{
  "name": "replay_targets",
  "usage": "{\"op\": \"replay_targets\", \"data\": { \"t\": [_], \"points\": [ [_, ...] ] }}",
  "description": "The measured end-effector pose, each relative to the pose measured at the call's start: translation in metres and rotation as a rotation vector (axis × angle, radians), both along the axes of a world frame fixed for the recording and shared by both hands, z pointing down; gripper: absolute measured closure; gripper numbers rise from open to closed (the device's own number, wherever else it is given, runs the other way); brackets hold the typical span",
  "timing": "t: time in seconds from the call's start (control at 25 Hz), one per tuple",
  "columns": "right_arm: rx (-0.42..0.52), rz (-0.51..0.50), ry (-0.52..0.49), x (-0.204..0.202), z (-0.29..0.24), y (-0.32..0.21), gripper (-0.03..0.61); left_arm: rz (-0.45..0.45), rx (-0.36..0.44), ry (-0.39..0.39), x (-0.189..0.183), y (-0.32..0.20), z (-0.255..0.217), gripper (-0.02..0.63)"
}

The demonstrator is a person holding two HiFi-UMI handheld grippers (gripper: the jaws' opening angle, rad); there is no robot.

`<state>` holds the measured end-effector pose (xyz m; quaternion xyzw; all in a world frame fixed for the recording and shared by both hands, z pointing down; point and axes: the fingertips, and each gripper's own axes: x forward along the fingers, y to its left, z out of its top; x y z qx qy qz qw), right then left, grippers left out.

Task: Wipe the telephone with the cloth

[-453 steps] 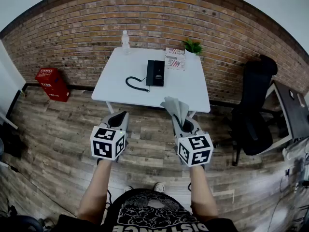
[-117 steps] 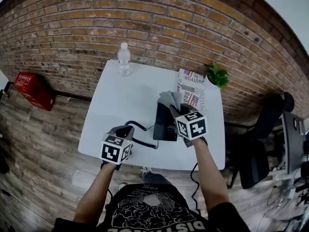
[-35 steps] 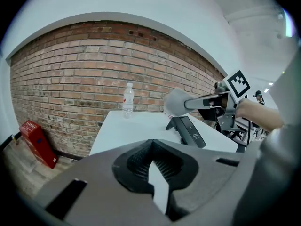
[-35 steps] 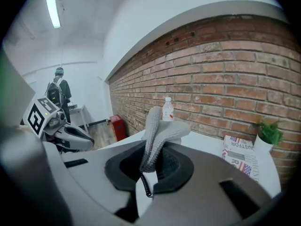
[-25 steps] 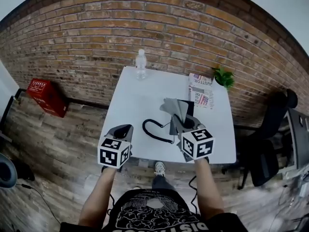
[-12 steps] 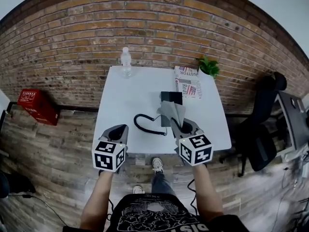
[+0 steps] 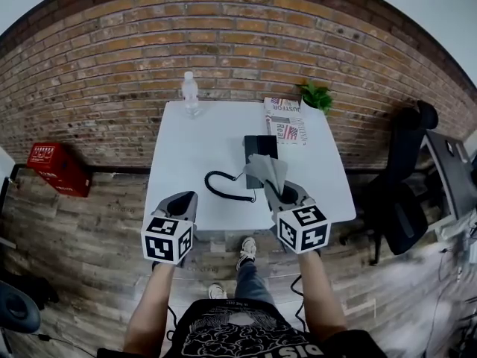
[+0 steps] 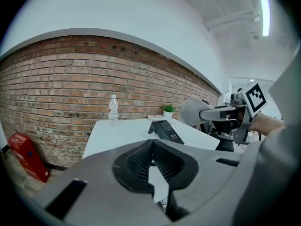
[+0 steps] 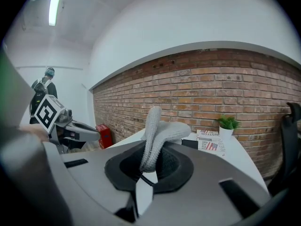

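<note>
Since the earlier wiping, both grippers have been drawn back off the table [image 7: 186, 155]. At lower left the left gripper [image 7: 186, 198] is held closed and empty. The telephone [image 7: 260, 147] is seen mid-frame on the table — just below it, the cloth [image 7: 267, 168] is clamped in the right gripper [image 7: 282, 194].

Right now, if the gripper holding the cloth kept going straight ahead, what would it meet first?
Probably the telephone: the right gripper, shut on the cloth, points at it across the table. Height is unclear; it might pass above.
</note>
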<state>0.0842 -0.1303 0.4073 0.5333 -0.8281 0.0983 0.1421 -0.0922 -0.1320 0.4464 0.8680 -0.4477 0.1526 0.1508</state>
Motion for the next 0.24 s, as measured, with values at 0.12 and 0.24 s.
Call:
{"op": "replay_targets", "data": {
  "t": [0.12,0.24],
  "points": [
    [0.006,0.000,-0.002,0.0016,-0.0024,0.0035,0.568,0.002,0.004,0.000,0.0013,0.0023,-0.0011,0.607],
    [0.012,0.001,0.000,0.0041,-0.0041,0.0060,0.568,0.004,0.006,-0.001,0.0036,0.0042,-0.0015,0.607]
  ]
}}
